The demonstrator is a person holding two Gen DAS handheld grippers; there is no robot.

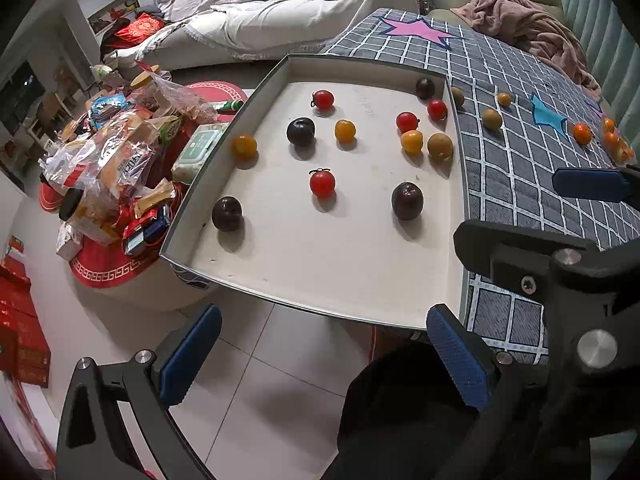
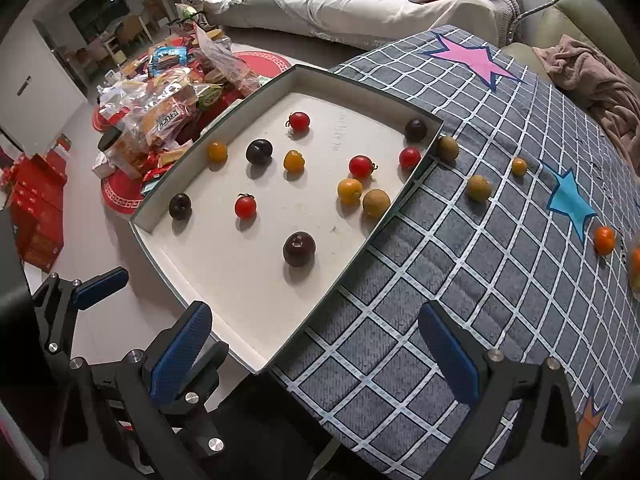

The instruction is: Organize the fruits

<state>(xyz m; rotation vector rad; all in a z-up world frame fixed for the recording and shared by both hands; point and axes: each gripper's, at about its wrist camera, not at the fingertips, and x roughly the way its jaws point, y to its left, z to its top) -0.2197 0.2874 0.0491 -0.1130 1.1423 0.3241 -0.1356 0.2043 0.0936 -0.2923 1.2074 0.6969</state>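
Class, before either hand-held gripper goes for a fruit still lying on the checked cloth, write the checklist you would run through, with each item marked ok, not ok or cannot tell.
1. Left hand-held gripper open and empty: ok.
2. Right hand-held gripper open and empty: ok.
3. All fruit inside the tray: not ok; a brownish fruit, a small yellow one and an orange one lie on the checked cloth.
4. Free room in the tray: ok; bare floor shows around the dark plum.
5. Tray fully supported: not ok; its near corner overhangs the floor.
6. Fruit firmness: cannot tell.
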